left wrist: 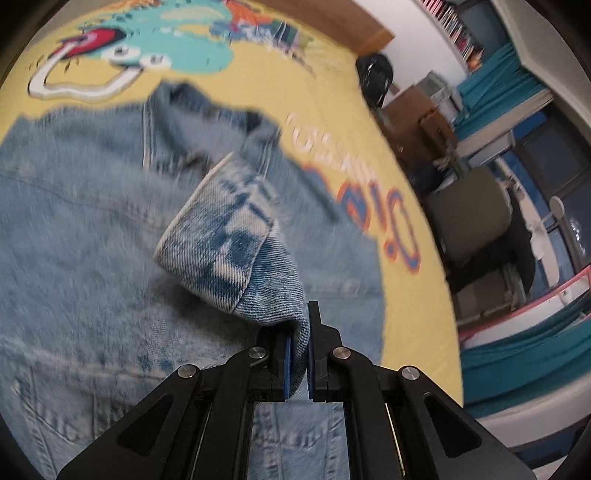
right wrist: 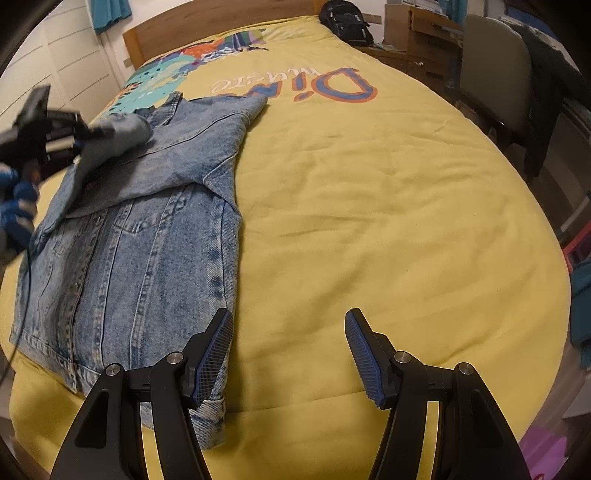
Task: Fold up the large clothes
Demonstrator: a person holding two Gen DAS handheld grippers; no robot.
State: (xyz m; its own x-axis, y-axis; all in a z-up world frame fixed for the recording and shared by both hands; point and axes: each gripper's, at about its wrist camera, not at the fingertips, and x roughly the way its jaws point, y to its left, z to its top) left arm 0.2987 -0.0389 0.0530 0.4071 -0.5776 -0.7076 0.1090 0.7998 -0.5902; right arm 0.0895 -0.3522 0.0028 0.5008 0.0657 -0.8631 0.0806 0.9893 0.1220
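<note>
- A big word in orange letters edged with blue is showing on the yellow bedspread [right wrist: 369,229], far from the camera and upside down; it is reading roughly "Dino" [right wrist: 332,88].
- A smaller white word [right wrist: 236,85] is sitting just left of it, too small to read.
- The left wrist view is blurring the same print.

Wooden-framed bed [right wrist: 221,16] under a yellow printed duvet [right wrist: 369,221], light-blue denim jacket [right wrist: 140,251] lying flat at its nine o'clock side, black backpack [right wrist: 345,18] at twelve o'clock.
</note>
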